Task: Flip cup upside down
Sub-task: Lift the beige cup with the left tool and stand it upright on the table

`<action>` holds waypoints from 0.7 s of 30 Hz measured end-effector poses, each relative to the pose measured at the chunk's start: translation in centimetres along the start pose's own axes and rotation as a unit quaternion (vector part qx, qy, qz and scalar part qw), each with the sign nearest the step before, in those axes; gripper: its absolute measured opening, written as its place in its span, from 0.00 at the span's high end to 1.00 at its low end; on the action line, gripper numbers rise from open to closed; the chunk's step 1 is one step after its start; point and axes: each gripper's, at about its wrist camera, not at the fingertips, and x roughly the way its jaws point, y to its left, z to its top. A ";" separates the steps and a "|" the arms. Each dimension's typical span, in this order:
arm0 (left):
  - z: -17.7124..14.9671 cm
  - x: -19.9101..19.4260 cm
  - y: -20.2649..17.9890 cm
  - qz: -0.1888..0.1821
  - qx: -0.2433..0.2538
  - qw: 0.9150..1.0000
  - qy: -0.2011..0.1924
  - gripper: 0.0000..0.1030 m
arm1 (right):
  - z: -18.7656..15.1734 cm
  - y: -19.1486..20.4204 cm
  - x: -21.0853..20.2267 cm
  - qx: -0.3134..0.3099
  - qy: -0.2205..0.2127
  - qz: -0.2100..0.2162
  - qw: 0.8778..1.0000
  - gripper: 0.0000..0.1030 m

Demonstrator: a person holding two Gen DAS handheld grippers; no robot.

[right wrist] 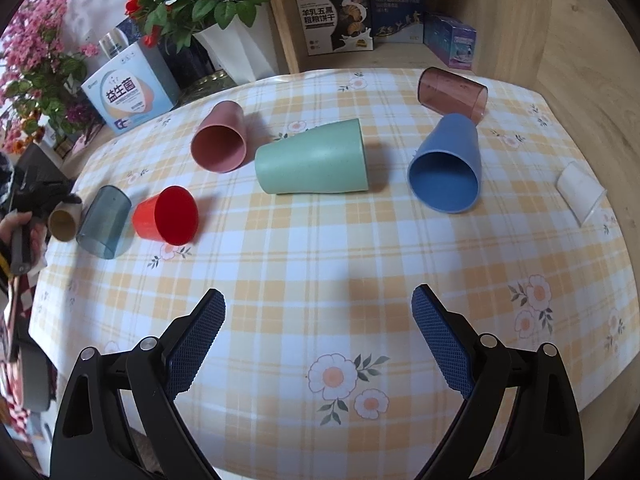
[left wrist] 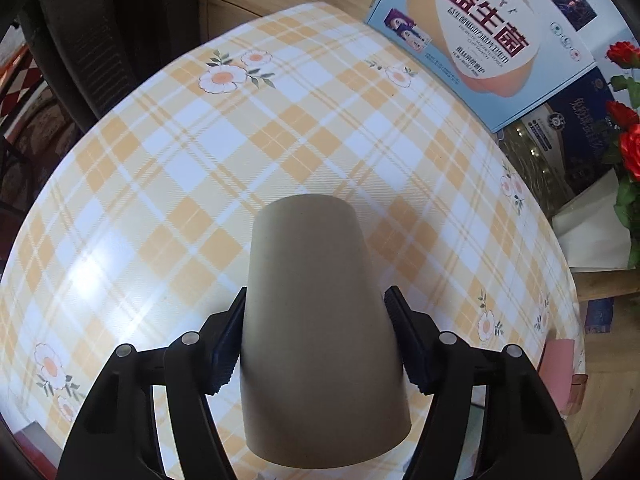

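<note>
Left claw (left wrist: 314, 336), right claw (right wrist: 318, 338): black arms, silver screws, blue ribbed pads.

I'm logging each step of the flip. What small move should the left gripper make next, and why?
Probably roll the wrist to bring the tan cup mouth-down. The left gripper is clamped on its sides, and the cup is held lying sideways over the table's edge, mouth toward the camera, so it is not yet inverted.

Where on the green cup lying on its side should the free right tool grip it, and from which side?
Grip the green cup across its tapered wall near the middle, coming down from above with the open right tool. It lies on its side, mouth to the right, so the wall offers two opposed faces.
</note>
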 end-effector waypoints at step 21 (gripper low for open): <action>-20.6 -14.0 -13.4 -0.144 0.227 0.963 -0.006 0.37 | 1.0 -4.7 -3.1 0.046 -0.051 0.003 0.998 0.11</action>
